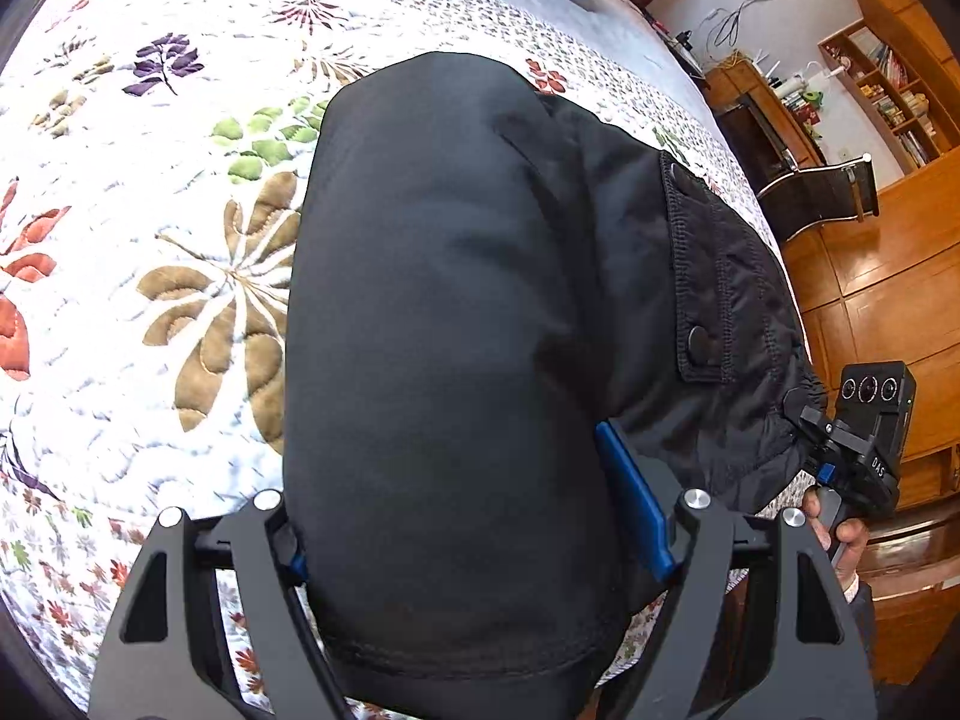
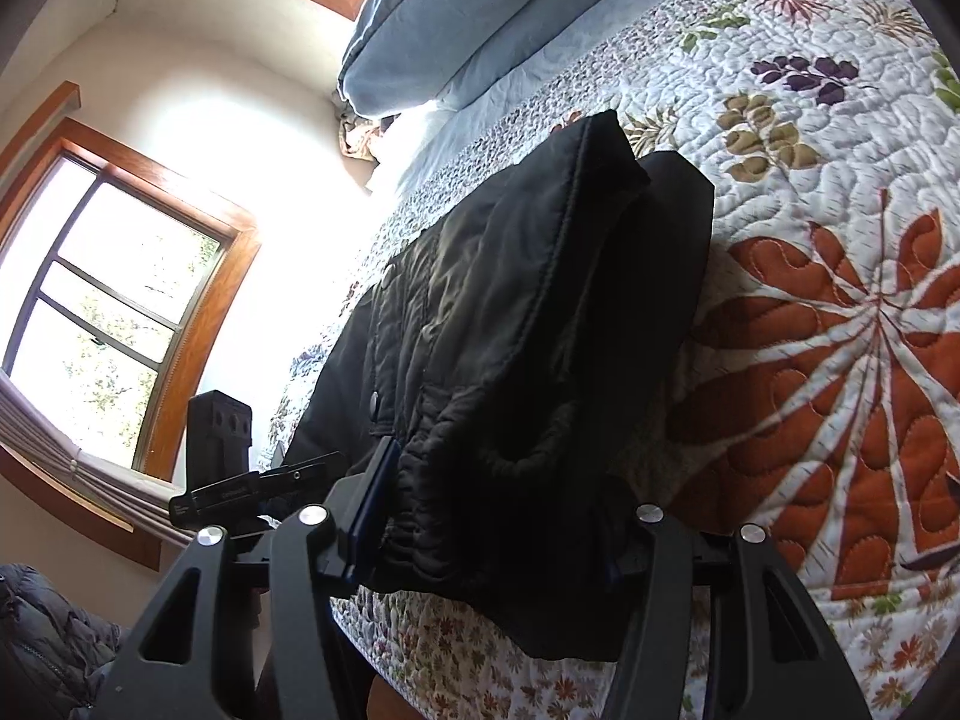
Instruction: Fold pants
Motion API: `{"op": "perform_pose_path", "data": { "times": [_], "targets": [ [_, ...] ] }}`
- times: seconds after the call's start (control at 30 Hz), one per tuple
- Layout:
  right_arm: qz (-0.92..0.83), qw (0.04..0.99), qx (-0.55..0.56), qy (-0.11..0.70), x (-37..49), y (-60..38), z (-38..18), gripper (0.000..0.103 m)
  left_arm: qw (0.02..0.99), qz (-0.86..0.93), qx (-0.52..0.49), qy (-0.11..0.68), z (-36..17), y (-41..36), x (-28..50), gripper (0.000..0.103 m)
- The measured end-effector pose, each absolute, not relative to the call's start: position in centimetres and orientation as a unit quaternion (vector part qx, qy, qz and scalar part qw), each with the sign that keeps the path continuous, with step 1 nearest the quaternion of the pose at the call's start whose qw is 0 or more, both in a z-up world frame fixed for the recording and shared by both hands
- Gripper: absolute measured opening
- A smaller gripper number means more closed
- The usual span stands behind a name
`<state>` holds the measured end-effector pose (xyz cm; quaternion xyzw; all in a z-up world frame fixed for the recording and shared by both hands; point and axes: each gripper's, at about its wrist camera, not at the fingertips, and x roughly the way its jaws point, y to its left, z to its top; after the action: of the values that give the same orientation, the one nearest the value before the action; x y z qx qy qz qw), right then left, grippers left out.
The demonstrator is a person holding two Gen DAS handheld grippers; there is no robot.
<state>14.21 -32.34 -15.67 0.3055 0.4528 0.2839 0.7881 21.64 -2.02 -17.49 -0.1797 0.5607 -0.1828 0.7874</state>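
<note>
Black padded pants (image 1: 456,324) lie folded on a floral quilt (image 1: 150,228) at the bed's near edge. My left gripper (image 1: 474,546) has its blue-padded fingers (image 1: 636,504) wide apart on either side of the folded leg end, which bulges between them. My right gripper (image 2: 486,534) straddles the elastic waistband end (image 2: 480,438) of the pants (image 2: 540,312), with its fingers (image 2: 372,504) apart on both sides. The right gripper also shows in the left wrist view (image 1: 840,450), at the pants' right end by the flap pocket (image 1: 702,276).
The quilt (image 2: 840,240) covers the bed. Grey pillows (image 2: 456,18) lie at the head. A wooden floor, a chair (image 1: 822,192) and bookshelves (image 1: 888,90) stand to the right of the bed. Windows (image 2: 114,312) are on the other side. A dark jacket (image 2: 42,636) lies low by the bed.
</note>
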Motion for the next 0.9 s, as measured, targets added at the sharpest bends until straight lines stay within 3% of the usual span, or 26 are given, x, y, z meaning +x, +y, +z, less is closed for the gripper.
{"op": "perform_pose_path", "data": {
  "times": [0.5, 0.9],
  "targets": [
    [0.300, 0.787, 0.296, 0.450, 23.7, -27.3, -16.4, 0.055, 0.816, -0.149, -0.183, 0.529, -17.6, 2.9, 27.7, 0.077],
    [0.274, 0.796, 0.321, 0.434, 29.2, -29.0, -17.1, 0.055, 0.821, -0.157, -0.167, 0.522, -18.6, 3.1, 33.2, 0.082]
  ]
}}
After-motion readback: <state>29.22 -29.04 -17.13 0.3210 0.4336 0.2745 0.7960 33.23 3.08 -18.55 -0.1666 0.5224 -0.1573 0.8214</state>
